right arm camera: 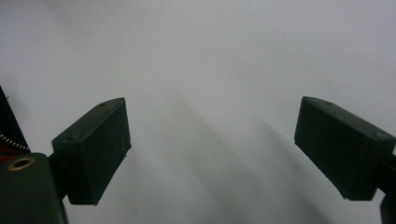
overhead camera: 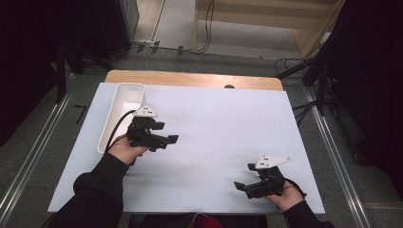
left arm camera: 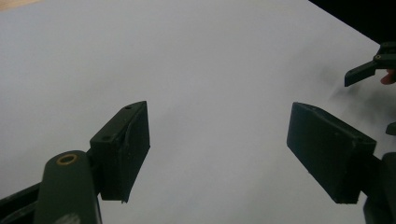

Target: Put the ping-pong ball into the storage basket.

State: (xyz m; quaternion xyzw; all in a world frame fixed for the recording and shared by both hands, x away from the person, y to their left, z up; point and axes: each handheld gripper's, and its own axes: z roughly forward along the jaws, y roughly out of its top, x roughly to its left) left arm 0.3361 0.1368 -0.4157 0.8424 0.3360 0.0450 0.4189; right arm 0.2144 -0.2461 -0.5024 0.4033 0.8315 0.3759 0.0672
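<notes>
Two black hand-held grippers hover over a white table sheet. My left gripper is at the left of the sheet, beside a white tray, pointing right. Its jaws stand apart with only bare sheet between them in the left gripper view. My right gripper is near the front right edge and points left. Its jaws are also wide apart over bare sheet. The right gripper is seen far off at the right edge of the left gripper view.
A long white tray lies along the sheet's left side, just behind my left hand. A wooden table edge shows beyond the sheet. Cables and stands are on the floor behind the table.
</notes>
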